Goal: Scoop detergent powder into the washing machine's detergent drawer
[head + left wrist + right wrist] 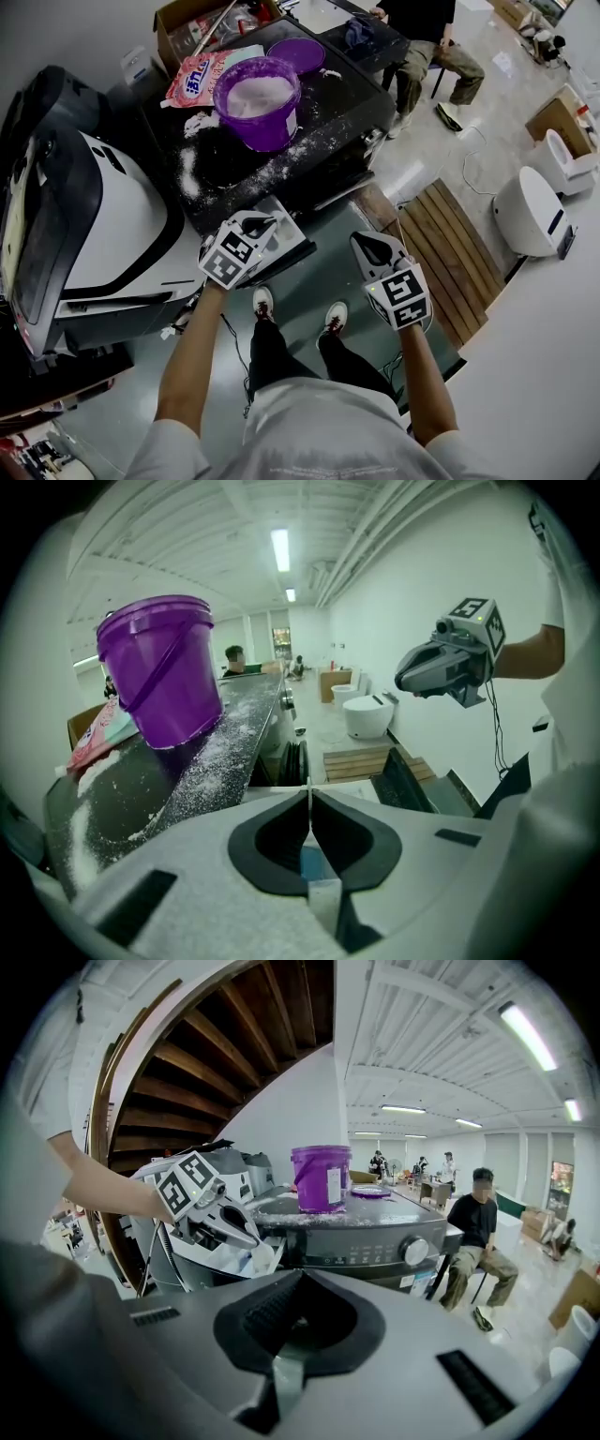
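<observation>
Both left gripper point(269, 224) and right gripper point(362, 243) hover (jaws together).

In the head view the left gripper point(270, 225) covers most of the detergent drawer point(294, 246), so its compartments cannot be made out. At 1 o'clock a seated person point(427, 47) is cut off by the top edge. At 11 o'clock the print on the pink bag point(192, 80) is too small to read.

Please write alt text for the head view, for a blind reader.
A person holds the left gripper and right gripper, both shut and empty, before a washing machine whose powder-strewn top bears a purple bucket of white powder.
</observation>
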A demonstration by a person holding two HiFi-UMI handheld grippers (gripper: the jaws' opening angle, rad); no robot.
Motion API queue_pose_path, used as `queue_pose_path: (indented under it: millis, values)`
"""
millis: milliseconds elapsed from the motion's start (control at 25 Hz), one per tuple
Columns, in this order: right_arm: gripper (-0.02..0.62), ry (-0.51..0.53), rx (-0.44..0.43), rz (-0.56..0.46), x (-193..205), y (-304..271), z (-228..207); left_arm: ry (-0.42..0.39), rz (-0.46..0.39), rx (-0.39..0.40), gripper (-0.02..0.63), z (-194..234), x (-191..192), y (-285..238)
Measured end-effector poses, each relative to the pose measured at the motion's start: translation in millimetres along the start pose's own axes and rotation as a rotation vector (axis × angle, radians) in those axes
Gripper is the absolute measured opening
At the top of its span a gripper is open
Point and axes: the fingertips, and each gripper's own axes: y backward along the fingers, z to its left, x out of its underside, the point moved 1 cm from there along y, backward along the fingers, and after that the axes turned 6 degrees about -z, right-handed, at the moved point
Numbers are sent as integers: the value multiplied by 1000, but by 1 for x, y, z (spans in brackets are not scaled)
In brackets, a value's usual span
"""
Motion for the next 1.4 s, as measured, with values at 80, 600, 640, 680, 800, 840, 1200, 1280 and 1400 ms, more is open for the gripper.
queue_pose_path:
  millis: [80, 600, 640, 680, 800, 840, 1200, 1280, 1400]
  values:
    - [5, 0, 1, 0, 1, 0, 1, -42, 17, -4, 14, -1, 2, -1]
    - [5, 0, 8, 1, 3, 3, 2, -196, 85, -36, 14, -3, 4, -3]
    - [5, -1, 10, 1, 4, 3, 2, -211, 91, -38, 14, -4, 4, -3]
    - [5, -2, 11, 1, 4, 4, 2, -227, 97, -40, 14, -5, 5, -3]
    - [5, -3, 14, 0, 5, 4, 2, -272, 112, -48, 14, -6, 6, -3]
    - [5, -4, 15, -1, 5, 4, 2, -289, 118, -53, 14, -5, 6, -3]
    - [5, -24, 29, -4, 10, 10, 0, -444, 173, -111, 14, -4, 7, -4]
    - [5, -26, 33, -2, 12, 11, -1, -508, 192, -124, 14, -3, 8, -4]
    - [5, -27, 34, 0, 14, 13, -1, -623, 218, -132, 14, -5, 9, -4]
